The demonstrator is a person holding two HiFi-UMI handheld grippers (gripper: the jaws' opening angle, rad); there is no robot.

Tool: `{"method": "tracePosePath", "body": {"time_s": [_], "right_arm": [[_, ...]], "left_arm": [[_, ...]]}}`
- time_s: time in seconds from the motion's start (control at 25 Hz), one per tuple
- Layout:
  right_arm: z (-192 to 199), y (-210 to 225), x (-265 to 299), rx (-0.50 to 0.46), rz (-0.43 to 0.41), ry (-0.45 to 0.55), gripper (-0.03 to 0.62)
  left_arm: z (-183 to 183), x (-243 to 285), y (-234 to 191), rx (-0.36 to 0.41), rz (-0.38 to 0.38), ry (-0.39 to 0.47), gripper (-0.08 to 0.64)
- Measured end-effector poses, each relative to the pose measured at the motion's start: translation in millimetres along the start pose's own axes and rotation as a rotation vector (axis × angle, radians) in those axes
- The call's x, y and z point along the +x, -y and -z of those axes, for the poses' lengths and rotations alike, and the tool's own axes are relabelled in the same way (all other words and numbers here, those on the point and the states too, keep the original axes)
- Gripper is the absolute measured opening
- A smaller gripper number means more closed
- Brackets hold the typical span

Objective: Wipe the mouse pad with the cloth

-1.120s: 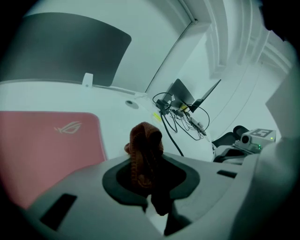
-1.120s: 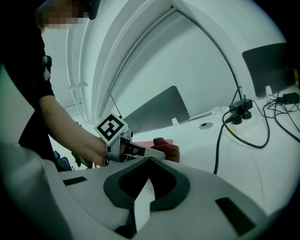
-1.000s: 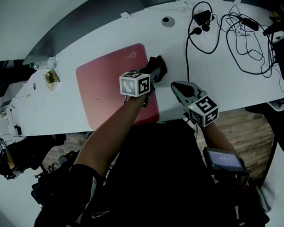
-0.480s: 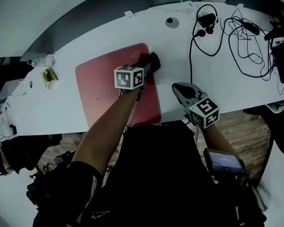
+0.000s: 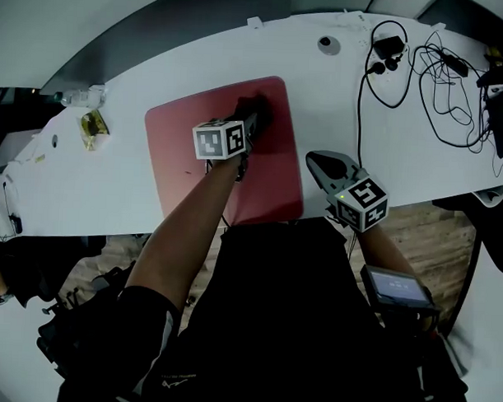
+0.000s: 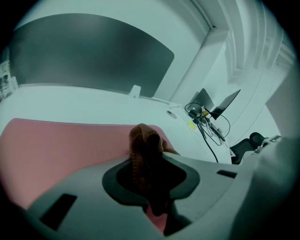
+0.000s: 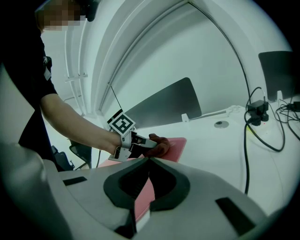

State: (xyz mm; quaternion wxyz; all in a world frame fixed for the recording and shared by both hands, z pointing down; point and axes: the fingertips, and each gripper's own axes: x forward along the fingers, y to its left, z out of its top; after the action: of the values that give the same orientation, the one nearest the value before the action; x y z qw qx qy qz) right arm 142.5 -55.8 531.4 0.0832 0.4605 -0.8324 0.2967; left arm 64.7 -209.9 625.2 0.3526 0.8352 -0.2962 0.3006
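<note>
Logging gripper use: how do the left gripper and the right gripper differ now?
The left gripper is shut on the dark reddish-brown cloth, which lies on the pink rectangular mouse pad; the right gripper is shut on nothing. The left is over the pad's far part; the right hovers beside its right edge. Both carry marker cubes.

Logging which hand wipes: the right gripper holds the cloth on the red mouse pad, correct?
No, the left gripper holds the cloth on the red mouse pad, as the left gripper view shows; the right gripper is shut on nothing.
</note>
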Motion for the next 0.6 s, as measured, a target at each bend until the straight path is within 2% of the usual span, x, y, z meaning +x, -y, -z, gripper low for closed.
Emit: {"method": "tracePosePath", "body": {"time_s": [0.36,0.6], "right_arm": [[-7.7,-34.3,40.3,-0.023,-0.010,-0.021,0.026],[-5.1,-54.6,59.3,-0.047,-0.027,-0.042,0.026]], "left_arm": [[2.9,-49.4,-74.6,-0.077,-0.079,0.066,0.087],[1.0,-85.6,-110.0,-0.113,-0.119,0.104,0.087]]}}
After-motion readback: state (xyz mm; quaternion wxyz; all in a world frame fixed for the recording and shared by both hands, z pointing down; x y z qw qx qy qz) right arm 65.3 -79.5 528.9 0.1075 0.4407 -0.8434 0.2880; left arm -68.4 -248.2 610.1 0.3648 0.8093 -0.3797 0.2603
